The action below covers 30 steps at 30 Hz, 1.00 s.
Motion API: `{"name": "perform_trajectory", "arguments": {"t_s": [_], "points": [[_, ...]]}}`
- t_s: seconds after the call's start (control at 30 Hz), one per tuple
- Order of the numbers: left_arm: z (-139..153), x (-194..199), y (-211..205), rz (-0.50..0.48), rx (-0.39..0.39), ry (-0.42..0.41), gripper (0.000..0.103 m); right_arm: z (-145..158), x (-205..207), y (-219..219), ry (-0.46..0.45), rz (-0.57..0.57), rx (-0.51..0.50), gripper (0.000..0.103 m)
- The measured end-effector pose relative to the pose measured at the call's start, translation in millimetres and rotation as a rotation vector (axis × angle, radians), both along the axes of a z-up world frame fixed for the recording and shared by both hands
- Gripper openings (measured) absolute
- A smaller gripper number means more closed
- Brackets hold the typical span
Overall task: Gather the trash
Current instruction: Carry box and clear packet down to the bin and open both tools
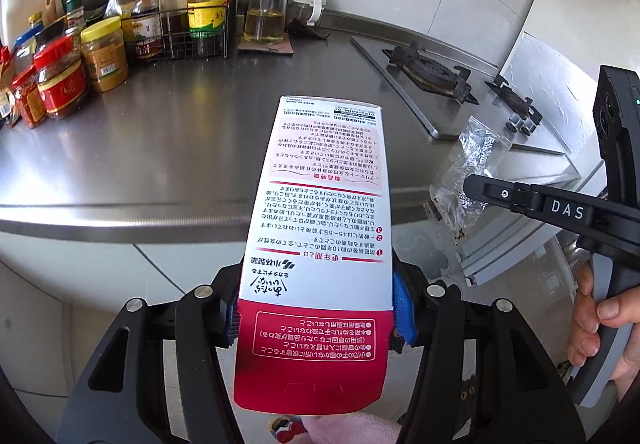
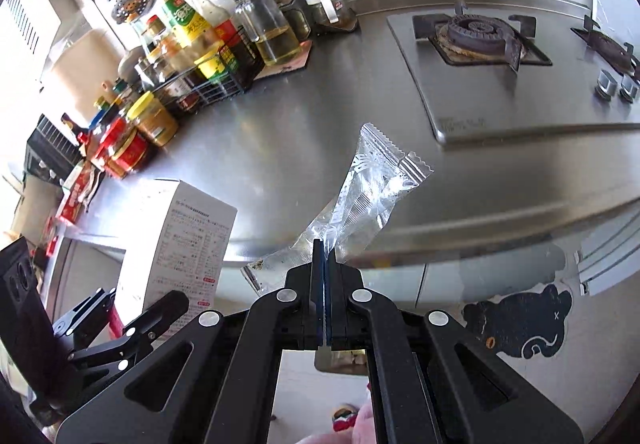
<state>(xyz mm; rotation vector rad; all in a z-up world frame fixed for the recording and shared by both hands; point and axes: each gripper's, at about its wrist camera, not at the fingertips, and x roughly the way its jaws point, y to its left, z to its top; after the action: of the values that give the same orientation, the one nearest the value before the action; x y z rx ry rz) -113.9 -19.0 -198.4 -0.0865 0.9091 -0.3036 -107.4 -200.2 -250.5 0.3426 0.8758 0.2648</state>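
My left gripper (image 1: 316, 318) is shut on a white and red cardboard box (image 1: 320, 228) with Japanese print, held in front of the counter edge. The box also shows at the left of the right wrist view (image 2: 180, 240). My right gripper (image 2: 323, 256) is shut on a clear crinkled plastic wrapper (image 2: 368, 184), held above the counter's front edge. In the left wrist view the right gripper (image 1: 476, 184) comes in from the right with the wrapper (image 1: 464, 172) in its fingers.
A steel counter (image 1: 168, 148) carries sauce bottles in a wire rack (image 1: 188, 32), jars (image 1: 60, 80) and an oil dispenser (image 1: 266, 0) at the back left. A gas hob (image 2: 480, 44) sits at the right. A black cat sticker (image 2: 520, 320) is on the cabinet front.
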Motion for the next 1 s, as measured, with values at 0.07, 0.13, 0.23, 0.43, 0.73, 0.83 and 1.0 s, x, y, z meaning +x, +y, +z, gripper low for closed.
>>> {"name": "perform_trajectory", "arguments": {"t_s": [0.07,0.13,0.23,0.43,0.73,0.83,1.0], "points": [[-12.4,-14.9,3.3,0.002,-0.002,0.032,0.054,-14.5,-16.3,5.8,0.029,0.008,-0.002,0.002],[-25.9,-27.3,7.3,0.008,0.0,0.063,0.054,-31.4,-26.1,12.5,0.065,0.02,-0.01,0.002],[-51.0,-37.8,14.2,0.019,-0.001,0.118,0.054,-62.0,-32.1,20.3,0.125,0.03,-0.022,0.002],[-122.3,-38.7,19.6,0.036,0.008,0.231,0.054,-137.0,-25.1,31.7,0.239,0.029,-0.04,0.002],[-247.3,-15.9,17.1,0.072,0.061,0.338,0.054,-263.1,17.2,50.1,0.401,0.011,-0.025,0.002],[-285.4,-6.8,16.4,0.078,0.07,0.372,0.054,-295.7,29.4,58.3,0.424,0.017,-0.036,0.002],[-332.0,4.1,12.5,0.077,0.074,0.4,0.054,-341.5,41.8,72.1,0.478,0.062,-0.066,0.002]]}}
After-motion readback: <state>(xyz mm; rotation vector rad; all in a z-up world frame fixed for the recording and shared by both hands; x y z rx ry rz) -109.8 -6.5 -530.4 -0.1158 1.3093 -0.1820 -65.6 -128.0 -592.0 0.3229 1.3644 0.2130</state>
